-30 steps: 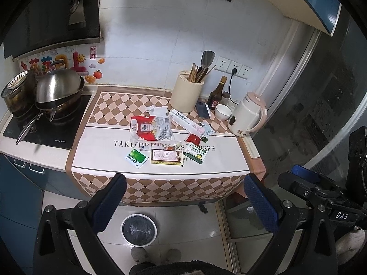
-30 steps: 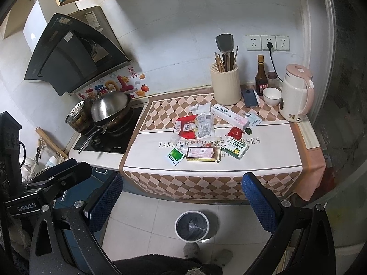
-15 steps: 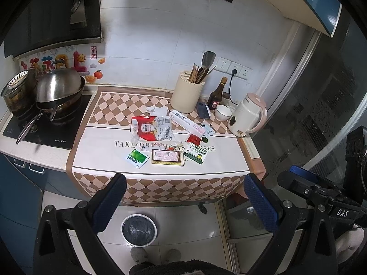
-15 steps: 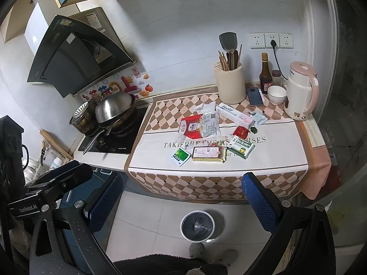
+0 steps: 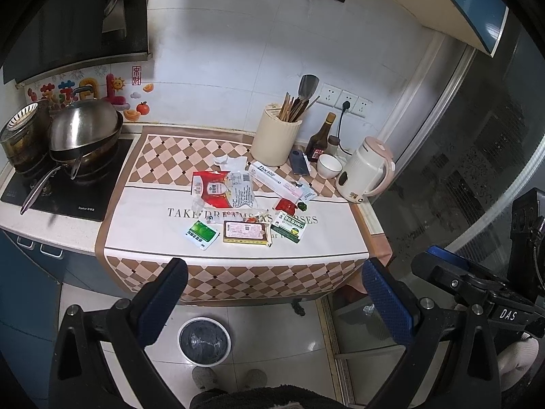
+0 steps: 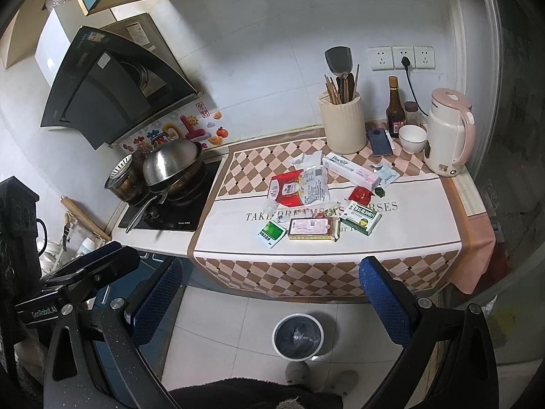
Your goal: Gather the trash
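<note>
Trash lies in the middle of a checked counter cloth [image 5: 235, 238]: a red-and-clear snack wrapper [image 5: 223, 189] [image 6: 298, 189], a green sachet [image 5: 202, 233] [image 6: 270, 232], a flat orange packet [image 5: 247, 232] [image 6: 311, 229], a green-and-white box [image 5: 291, 227] [image 6: 361, 217], a long white Doctor box [image 5: 274, 181] [image 6: 351, 169], a small red wrapper [image 5: 285, 205] and crumpled tissue [image 5: 230, 163]. A white bin with a black liner [image 5: 204, 340] [image 6: 298, 336] stands on the floor below. My left gripper [image 5: 272, 293] and right gripper [image 6: 269, 294] hang open, well short of the counter, holding nothing.
A wok with a steel lid [image 5: 83, 133] and a pot sit on the hob at left. At the back stand a utensil holder [image 5: 276, 141], a dark bottle [image 5: 320, 141], a phone [image 5: 299, 163], a white bowl [image 5: 329, 166] and a pink-white kettle [image 5: 366, 173]. A glass door [image 5: 477, 170] is right.
The right wrist view has drifted so the counter and bin sit further right and slightly lower. The left wrist view barely shifts. Both grippers stay open and nothing on the counter moved.
</note>
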A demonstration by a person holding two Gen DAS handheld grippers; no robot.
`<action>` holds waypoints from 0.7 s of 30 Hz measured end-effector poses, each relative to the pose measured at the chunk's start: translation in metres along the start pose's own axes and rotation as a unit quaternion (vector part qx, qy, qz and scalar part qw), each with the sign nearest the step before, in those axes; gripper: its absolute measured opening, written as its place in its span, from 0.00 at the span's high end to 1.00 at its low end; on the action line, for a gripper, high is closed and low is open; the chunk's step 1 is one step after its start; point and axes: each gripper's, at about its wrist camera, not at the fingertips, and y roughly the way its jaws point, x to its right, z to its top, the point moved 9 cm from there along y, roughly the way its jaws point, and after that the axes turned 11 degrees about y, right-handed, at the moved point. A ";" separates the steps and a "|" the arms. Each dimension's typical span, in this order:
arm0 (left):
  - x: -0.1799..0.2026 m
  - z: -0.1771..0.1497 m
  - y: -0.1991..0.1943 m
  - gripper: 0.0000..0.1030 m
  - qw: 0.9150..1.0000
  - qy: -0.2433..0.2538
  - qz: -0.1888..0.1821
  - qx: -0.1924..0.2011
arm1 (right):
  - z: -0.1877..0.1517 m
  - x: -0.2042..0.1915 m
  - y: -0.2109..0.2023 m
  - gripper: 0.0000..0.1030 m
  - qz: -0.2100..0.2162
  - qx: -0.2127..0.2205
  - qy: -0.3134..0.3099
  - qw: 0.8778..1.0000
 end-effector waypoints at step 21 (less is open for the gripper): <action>-0.122 0.014 0.118 0.00 0.978 0.027 0.199 -0.061 | 0.023 0.032 0.092 0.00 -0.107 0.002 0.070 0.992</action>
